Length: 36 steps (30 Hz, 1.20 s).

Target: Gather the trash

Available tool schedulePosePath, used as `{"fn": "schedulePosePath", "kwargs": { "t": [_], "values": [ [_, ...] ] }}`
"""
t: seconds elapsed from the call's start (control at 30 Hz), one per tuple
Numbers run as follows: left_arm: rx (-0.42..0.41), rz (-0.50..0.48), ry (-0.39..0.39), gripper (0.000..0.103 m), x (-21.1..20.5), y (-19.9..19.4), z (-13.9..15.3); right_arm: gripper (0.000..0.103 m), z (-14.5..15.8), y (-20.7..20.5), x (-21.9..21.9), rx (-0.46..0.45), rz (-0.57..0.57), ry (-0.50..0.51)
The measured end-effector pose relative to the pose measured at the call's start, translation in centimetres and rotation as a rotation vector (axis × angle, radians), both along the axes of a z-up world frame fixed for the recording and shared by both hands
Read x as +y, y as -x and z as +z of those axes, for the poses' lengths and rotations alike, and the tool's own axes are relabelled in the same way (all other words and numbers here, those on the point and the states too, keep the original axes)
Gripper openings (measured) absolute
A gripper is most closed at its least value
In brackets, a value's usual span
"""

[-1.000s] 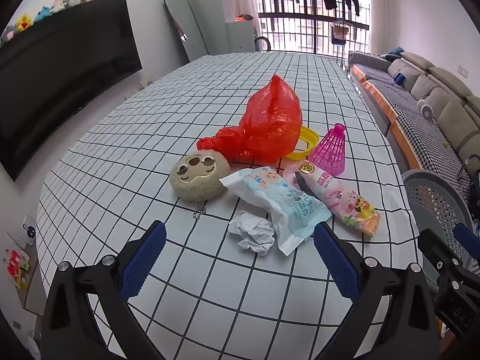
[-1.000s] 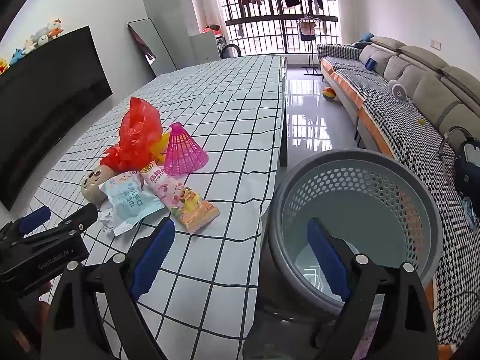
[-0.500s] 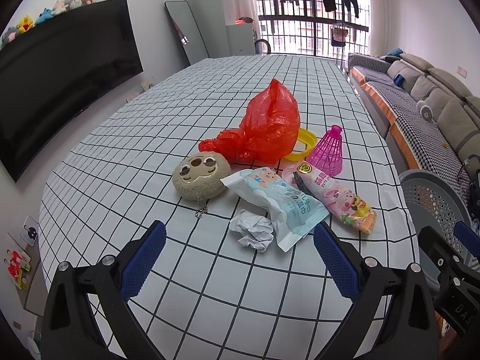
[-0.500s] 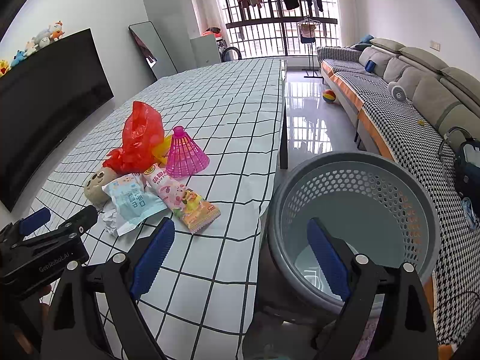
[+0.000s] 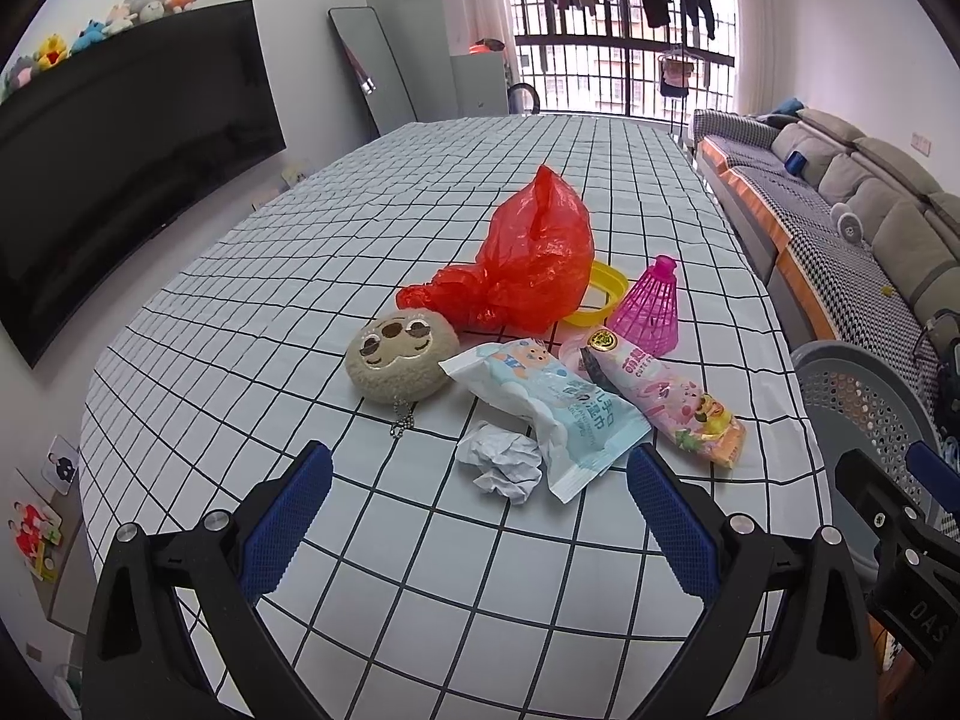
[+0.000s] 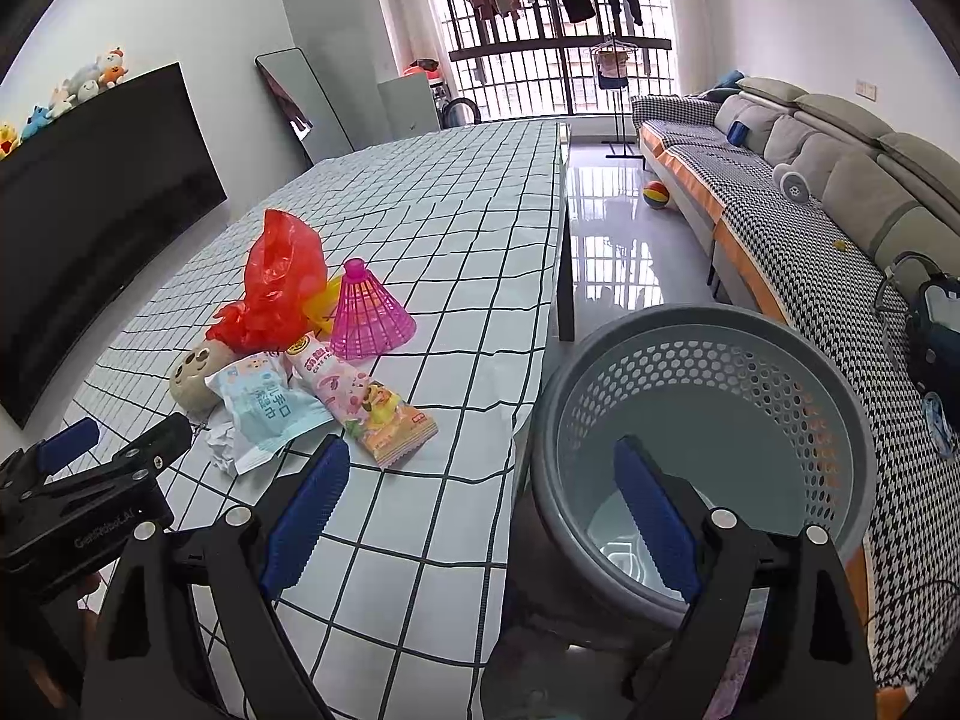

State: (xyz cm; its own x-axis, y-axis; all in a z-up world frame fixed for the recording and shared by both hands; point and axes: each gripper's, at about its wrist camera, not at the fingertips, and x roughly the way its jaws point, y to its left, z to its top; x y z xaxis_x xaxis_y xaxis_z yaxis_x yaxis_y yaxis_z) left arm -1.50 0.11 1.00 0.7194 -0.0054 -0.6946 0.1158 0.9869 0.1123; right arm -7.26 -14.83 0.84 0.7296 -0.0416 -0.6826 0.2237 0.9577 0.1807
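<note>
On the checked tablecloth [image 5: 420, 552] lie a crumpled white paper ball [image 5: 501, 468], a light blue wipes packet [image 5: 552, 408], a pink snack wrapper [image 5: 666, 396] and a red plastic bag [image 5: 528, 258]. My left gripper [image 5: 477, 516] is open and empty, just short of the paper ball. My right gripper [image 6: 480, 510] is open and empty, over the table's right edge beside a grey perforated bin [image 6: 702, 438] standing on the floor. The bin also shows in the left wrist view [image 5: 864, 396].
A round plush sloth face [image 5: 399, 354], a pink plastic shuttlecock [image 5: 651, 312] and a yellow ring [image 5: 600, 300] lie among the trash. A sofa [image 6: 840, 192] runs along the right wall. A large TV [image 5: 120, 174] hangs on the left wall.
The left gripper has drawn back or risen slightly; the objects sit a little farther up its view. The right gripper has shifted slightly. Both stay open.
</note>
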Motion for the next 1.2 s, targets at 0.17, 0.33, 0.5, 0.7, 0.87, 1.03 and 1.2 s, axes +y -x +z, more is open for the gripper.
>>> {"fn": "schedulePosePath", "kwargs": {
  "t": [0.17,0.33,0.5,0.7,0.87,1.03,1.2],
  "values": [
    [-0.001,-0.001,0.000,0.097,-0.03,0.06,0.03,0.086,0.03,0.08,-0.05,-0.001,0.000,-0.001],
    [-0.002,-0.001,0.000,0.097,-0.05,0.12,0.05,0.086,0.04,0.13,-0.08,-0.003,0.000,-0.001],
    [-0.004,-0.001,0.000,0.097,-0.08,0.15,0.04,0.086,0.04,0.13,-0.07,-0.003,0.001,-0.002],
    [-0.006,0.000,0.001,0.097,-0.11,0.25,0.13,0.086,0.06,0.19,-0.07,-0.004,-0.001,-0.001],
    [-0.006,0.000,0.000,0.097,-0.11,0.26,0.10,0.086,0.07,0.20,-0.07,-0.004,-0.001,-0.001],
    [-0.005,-0.002,0.003,0.097,-0.12,0.26,0.12,0.086,0.11,0.29,-0.05,-0.003,0.001,-0.001],
    [-0.006,-0.003,0.003,0.097,-0.14,0.42,0.15,0.086,0.18,0.34,0.00,-0.003,0.000,-0.002]
  ]
}}
